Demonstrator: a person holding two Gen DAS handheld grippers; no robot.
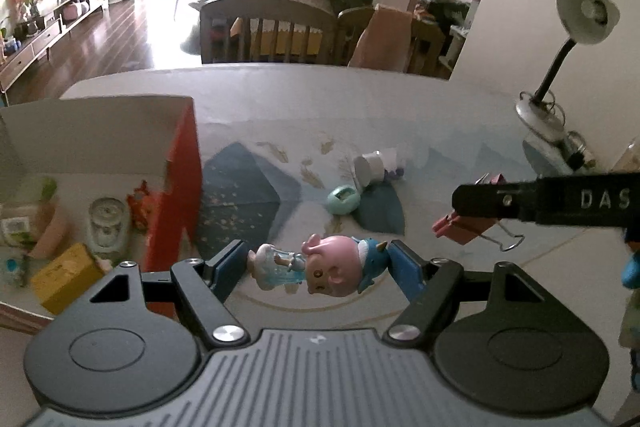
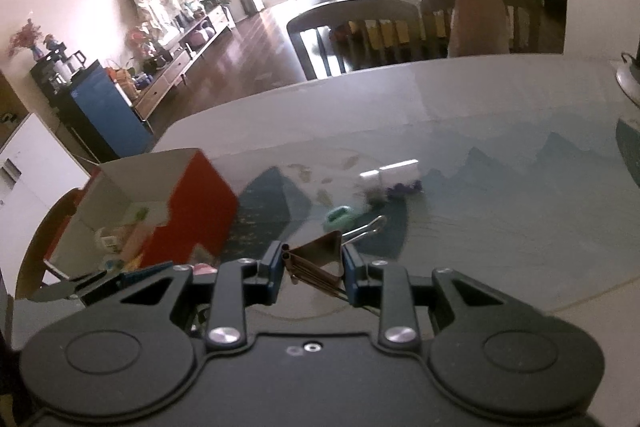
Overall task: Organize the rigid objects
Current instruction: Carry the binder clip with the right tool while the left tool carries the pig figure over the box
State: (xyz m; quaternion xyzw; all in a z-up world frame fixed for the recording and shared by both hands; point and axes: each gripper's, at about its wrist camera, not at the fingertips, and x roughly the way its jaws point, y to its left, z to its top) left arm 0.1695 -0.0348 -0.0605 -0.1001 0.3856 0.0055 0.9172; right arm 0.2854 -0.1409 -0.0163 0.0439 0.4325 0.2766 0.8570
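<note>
Lying crosswise in left gripper, figurine head points right

The left gripper pointed steeply downward, its jaws spread wide and pressed from both sides on a small figurine lying crosswise between the blue pads. The figurine's feet met the pad on the left and its hooded head the pad on the right. The right gripper tilted down at a similar angle, jaws drawn narrow and clamped on the body of a binder clip, whose wire handles stuck out forward and to the right of the fingertips. In the left wrist view, the right gripper's finger reached in from the right side, well ahead of the left jaws.
</note>
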